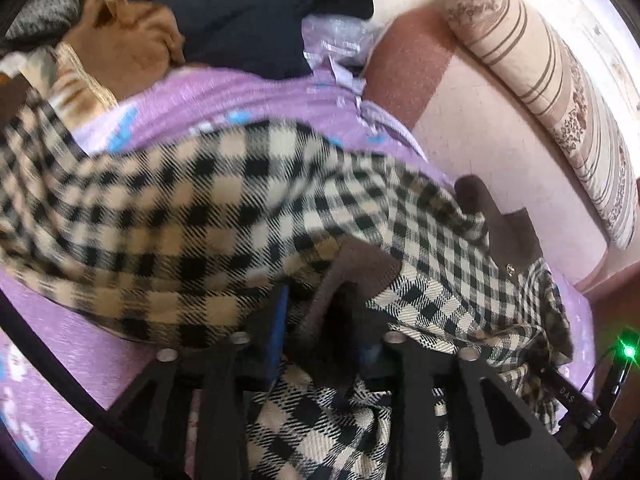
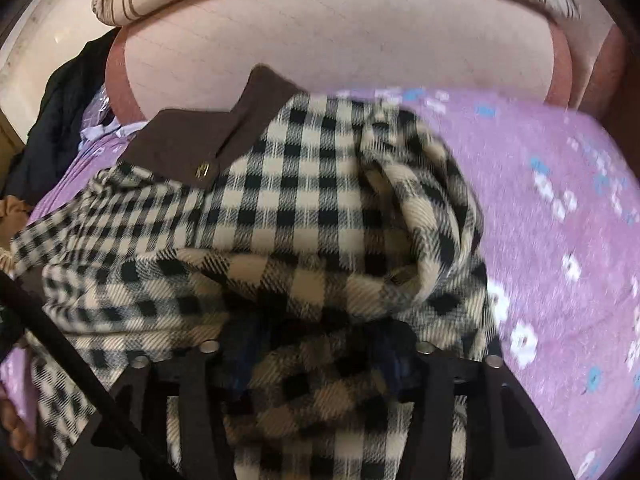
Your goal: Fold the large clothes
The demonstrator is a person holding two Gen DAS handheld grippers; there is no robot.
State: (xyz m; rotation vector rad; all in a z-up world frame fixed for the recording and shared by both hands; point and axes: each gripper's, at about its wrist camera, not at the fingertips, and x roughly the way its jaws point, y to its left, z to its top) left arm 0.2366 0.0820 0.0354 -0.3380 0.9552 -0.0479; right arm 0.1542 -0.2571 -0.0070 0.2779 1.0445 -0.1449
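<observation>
A cream-and-black checked coat (image 1: 200,208) with a brown collar (image 1: 352,272) lies bunched on a purple bed sheet (image 1: 240,92). My left gripper (image 1: 328,320) points down at the collar. The brown cloth sits between its jaws, but the blue pad (image 1: 280,320) on the left shows bare, a little apart from the cloth. In the right wrist view the checked coat (image 2: 312,200) spreads toward the collar (image 2: 192,144). My right gripper (image 2: 316,352) is shut on a thick fold of the coat, which fills the gap and hides most of both pads.
A pink headboard (image 2: 320,40) and a striped bolster (image 1: 560,92) border the bed. Dark clothes (image 1: 248,12) and a tan garment (image 1: 128,40) are piled at the far left. A black device with a green light (image 1: 626,350) is at the right edge. Fingers (image 2: 16,428) show at lower left.
</observation>
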